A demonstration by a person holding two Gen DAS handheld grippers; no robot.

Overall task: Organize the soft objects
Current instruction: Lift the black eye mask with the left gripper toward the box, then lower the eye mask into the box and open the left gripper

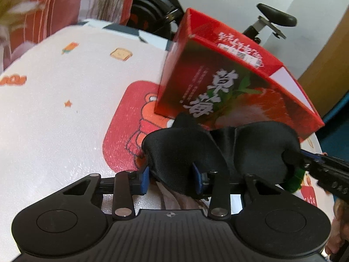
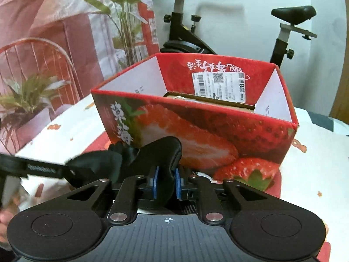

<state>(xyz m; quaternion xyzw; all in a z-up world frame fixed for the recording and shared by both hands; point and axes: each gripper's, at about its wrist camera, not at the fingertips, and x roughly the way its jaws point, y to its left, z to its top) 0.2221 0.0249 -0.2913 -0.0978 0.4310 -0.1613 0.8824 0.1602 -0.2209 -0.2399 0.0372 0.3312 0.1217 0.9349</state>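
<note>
A black padded eye mask (image 1: 218,150) hangs between both grippers just in front of a red strawberry-print box (image 1: 229,87). My left gripper (image 1: 172,178) is shut on the mask's left cup. My right gripper (image 2: 166,182) is shut on the mask's other cup (image 2: 161,155); it also shows in the left wrist view (image 1: 322,170), entering from the right. The box (image 2: 196,131) stands open-topped on the table, with cardboard and a label inside its far wall.
The table has a white cloth with cartoon prints (image 1: 65,109) and a red bear patch (image 1: 126,131). An exercise bike (image 2: 185,32) stands behind the box. Plants (image 2: 28,96) and a red-patterned curtain are at the left.
</note>
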